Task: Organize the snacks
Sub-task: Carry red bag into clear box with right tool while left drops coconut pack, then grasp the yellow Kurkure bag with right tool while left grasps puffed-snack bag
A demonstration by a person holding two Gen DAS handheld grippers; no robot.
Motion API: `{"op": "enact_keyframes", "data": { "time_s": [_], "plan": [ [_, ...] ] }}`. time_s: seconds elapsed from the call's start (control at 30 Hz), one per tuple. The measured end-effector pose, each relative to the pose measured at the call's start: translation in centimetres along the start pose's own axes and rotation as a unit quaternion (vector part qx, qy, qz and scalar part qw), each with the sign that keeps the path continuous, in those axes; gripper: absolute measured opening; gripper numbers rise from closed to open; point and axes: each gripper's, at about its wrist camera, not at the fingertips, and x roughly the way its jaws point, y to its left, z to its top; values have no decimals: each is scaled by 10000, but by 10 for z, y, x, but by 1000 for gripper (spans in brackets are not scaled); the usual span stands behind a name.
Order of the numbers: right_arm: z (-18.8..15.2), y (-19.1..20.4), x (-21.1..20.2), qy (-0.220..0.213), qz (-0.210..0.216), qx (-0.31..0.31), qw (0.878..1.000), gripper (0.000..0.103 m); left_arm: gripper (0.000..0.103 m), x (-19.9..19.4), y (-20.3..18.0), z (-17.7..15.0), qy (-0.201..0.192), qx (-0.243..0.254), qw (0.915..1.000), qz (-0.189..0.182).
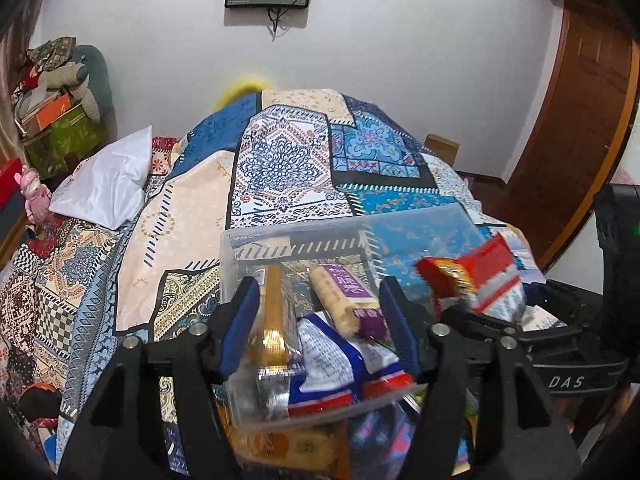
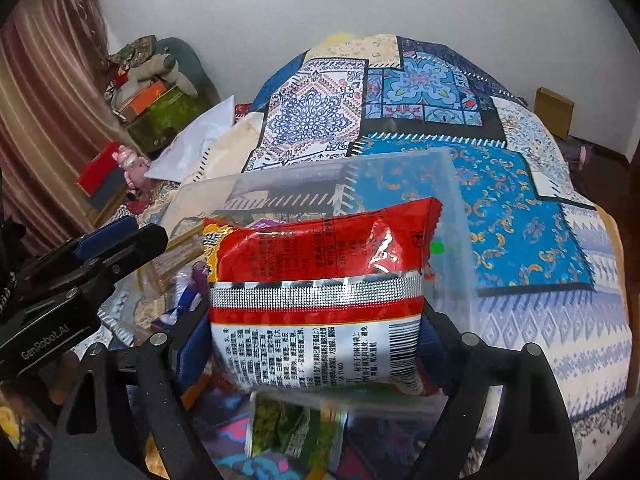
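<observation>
Sorting snacks into a see-through plastic bin [image 1: 416, 222] sitting on a patterned bedspread [image 1: 280, 152]

Already lying inside the bin: a gold bar [image 1: 276, 320], a long cracker roll with a purple label [image 1: 340, 296], and a blue and white packet [image 1: 332, 356] toward 6 o'clock of the roll

Holding a red and white snack bag [image 2: 320, 304] in the right gripper [image 2: 316, 344], jaws squeezing it from both sides, bag hanging over the bin toward 3 o'clock of the roll in the left wrist view, likely about to go in

Hovering with the left gripper [image 1: 320, 320] over the near side of the bin, blue pads [image 1: 240, 320] spread wide, gripping nothing

Waiting outside the bin, toward 6 o'clock, near the front wall: an orange and yellow packet [image 1: 288, 446] and a green packet [image 2: 296, 428], maybe more, too blurry to count

Guessing about halfway done: some in, one on the way, some left
</observation>
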Motion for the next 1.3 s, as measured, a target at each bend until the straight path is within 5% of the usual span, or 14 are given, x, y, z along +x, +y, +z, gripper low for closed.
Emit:
{"op": "enact_keyframes", "data": {
  "time_s": [0.23, 0.43, 0.9, 1.3],
  "plan": [
    [-3, 8, -38, -387, -67, -167, 9991, 98, 73, -38, -7, -10, -89, 131, 9999, -8],
    [-15, 9, -66, -531, -104, -269, 9982, 98, 73, -53, -11, -34, 194, 204, 9996, -10],
    [-95, -9, -74, 1, -427, -669, 9968, 98, 73, -55, -12, -123, 1101, 179, 9938, -25],
    [-124, -22, -36, 527, -240, -295, 9979, 96, 73, -44, -15, -148, 1366, 19, 9903, -263]
  ]
}}
